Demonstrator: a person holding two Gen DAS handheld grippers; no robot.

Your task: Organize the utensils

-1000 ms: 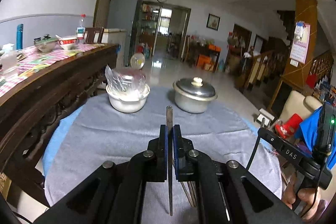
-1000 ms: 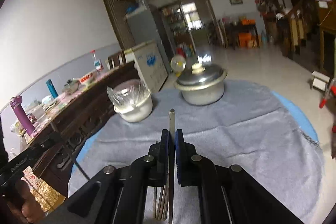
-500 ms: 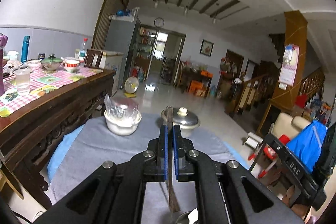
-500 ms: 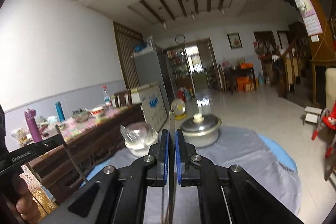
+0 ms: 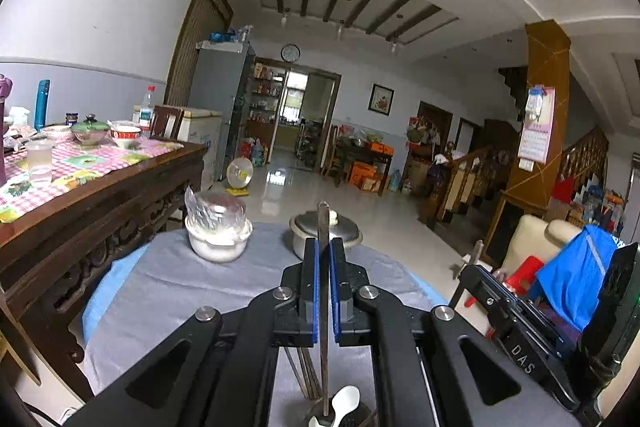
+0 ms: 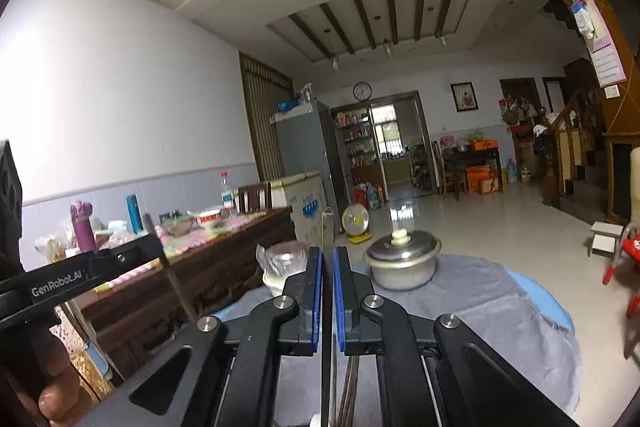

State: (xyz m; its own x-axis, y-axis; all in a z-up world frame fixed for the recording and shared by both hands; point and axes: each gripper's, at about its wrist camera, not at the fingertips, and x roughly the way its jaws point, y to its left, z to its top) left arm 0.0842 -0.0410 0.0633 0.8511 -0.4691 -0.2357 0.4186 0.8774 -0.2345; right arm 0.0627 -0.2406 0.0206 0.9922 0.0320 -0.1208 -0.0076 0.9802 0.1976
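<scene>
Left gripper clamped on a thin metal utensil handle, centre frame; right gripper likewise on another handle. Ahead on grey cloth: lidded pot, wrapped white bowl. Loose chopsticks and white spoon bottom centre. Readable: "DAS", "GenRobot.AI".

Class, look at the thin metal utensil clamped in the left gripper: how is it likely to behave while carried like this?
The utensil looks like thin, straight metal, so probably stiff and light. Its smooth surface may slip or pivot between the narrow blue pads, since the left gripper pinches it at one spot only. It sticks out both above and below the pads, so it could swing.
</scene>
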